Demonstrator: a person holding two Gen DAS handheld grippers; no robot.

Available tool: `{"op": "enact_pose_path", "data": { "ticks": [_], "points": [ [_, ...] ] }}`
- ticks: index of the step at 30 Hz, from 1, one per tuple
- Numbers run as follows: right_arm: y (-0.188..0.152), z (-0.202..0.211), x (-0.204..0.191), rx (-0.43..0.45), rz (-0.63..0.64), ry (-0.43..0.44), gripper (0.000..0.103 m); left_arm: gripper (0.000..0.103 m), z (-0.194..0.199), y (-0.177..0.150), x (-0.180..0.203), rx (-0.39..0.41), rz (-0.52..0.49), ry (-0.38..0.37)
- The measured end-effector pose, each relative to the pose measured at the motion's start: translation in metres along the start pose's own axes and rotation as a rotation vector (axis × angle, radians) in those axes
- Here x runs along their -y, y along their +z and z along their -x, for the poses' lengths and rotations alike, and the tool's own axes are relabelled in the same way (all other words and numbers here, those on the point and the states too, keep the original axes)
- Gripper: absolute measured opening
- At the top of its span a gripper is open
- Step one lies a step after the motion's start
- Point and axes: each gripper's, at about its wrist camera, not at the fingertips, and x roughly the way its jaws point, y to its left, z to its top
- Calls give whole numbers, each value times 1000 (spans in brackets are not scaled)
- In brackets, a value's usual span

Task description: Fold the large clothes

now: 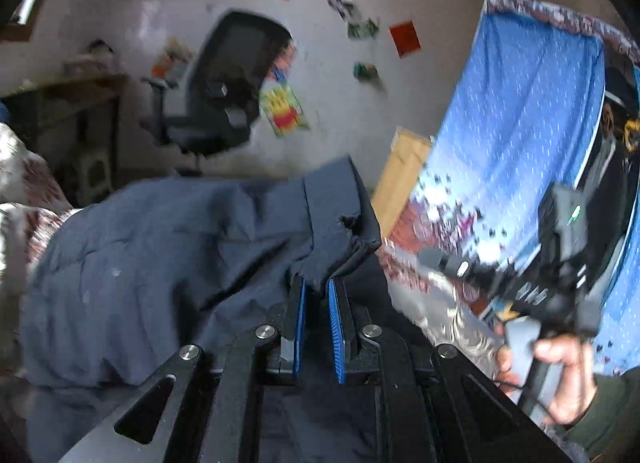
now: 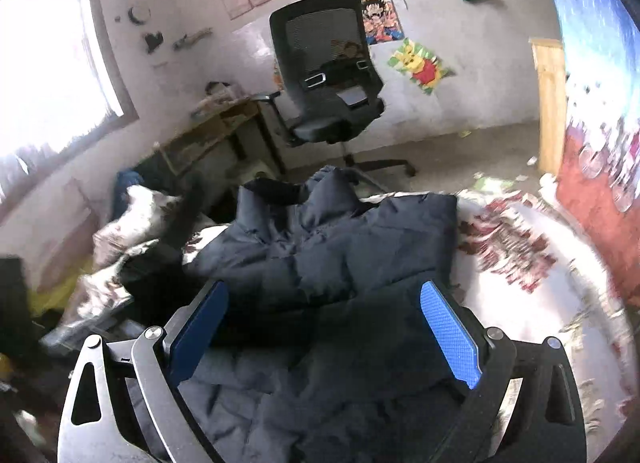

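Navy padded jacket (image 2: 328,247), quilted and bulky, spread across a red-and-white patterned bedspread (image 2: 516,247) in a bedroom, collar toward an office chair (image 2: 324,75) by the wall. Left gripper (image 1: 316,327) nearly closed, blue pads (image 1: 334,327) pinching a bunched fold of the jacket's edge and lifting it clear of the bed, apparently to carry that side over the body for a fold. Right gripper (image 2: 324,331) spread wide and holding nothing, poised low over the near part of the garment, probably ready to pin or take a second corner. Blue curtain (image 1: 520,111) hanging at right, behind the right hand (image 1: 560,363) on its handle.
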Motion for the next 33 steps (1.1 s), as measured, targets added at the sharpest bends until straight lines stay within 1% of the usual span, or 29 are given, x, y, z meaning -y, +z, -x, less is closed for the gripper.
{"op": "enact_pose_path", "data": {
  "ticks": [3,5,7,9,11,14,15,16,17,18,19,20,21,22,23,24,25,26,27,28,30,31,33],
  "points": [
    [-7,-12,20,-29,-84,84,95,5,-30,-14,9,-60,-27,-3],
    [-13,-27,30,-58,-130,109,95,5,-41,-22,12,-90,-51,-3],
    [-19,-44,39,-103,-171,117,95,5,-52,-27,18,-113,-67,-1],
    [-28,-59,49,-148,-216,120,95,5,-56,-33,16,-142,-69,2],
    [-37,-70,56,-184,-248,113,95,5,-57,-39,12,-163,-56,4],
    [-47,-83,59,-222,-256,106,95,6,-58,-42,6,-192,-20,11],
    [-51,-87,58,-236,-252,105,95,10,-57,-44,1,-204,-1,7],
    [-54,-91,57,-248,-246,103,95,18,-54,-44,-4,-214,22,7],
    [-57,-95,54,-259,-234,99,94,24,-50,-45,-10,-219,38,12],
    [-60,-98,50,-265,-218,96,94,41,-42,-45,-19,-221,67,16],
    [-61,-101,45,-272,-199,95,94,69,-34,-45,-28,-215,98,22],
    [-63,-105,40,-280,-181,96,94,82,-24,-45,-39,-196,136,35],
    [-66,-108,36,-287,-169,95,94,93,-13,-46,-52,-164,177,52],
    [-67,-113,32,-295,-161,92,90,93,-3,-46,-62,-142,206,65],
    [-70,-117,28,-306,-156,91,79,93,7,-45,-73,-132,230,85],
    [-71,-120,24,-316,-152,87,73,93,21,-45,-90,-123,256,133],
    [-74,-123,21,-325,-150,87,61,93,31,-45,-101,-111,271,175],
    [-76,-126,18,-331,-153,92,43,93,40,-46,-112,-100,283,215],
    [-77,-127,15,-337,-155,86,42,93,52,-46,-128,-93,296,272],
    [-78,-128,12,-333,-152,68,39,93,59,-46,-137,-92,304,306],
    [-78,-126,8,-325,-142,54,15,93,75,-48,-161,-87,332,382],
    [-77,-123,9,-321,-139,57,8,93,81,-49,-168,-84,345,400],
    [-70,-110,9,-288,-124,61,6,93,92,-50,-184,-73,374,434]
  ]
}}
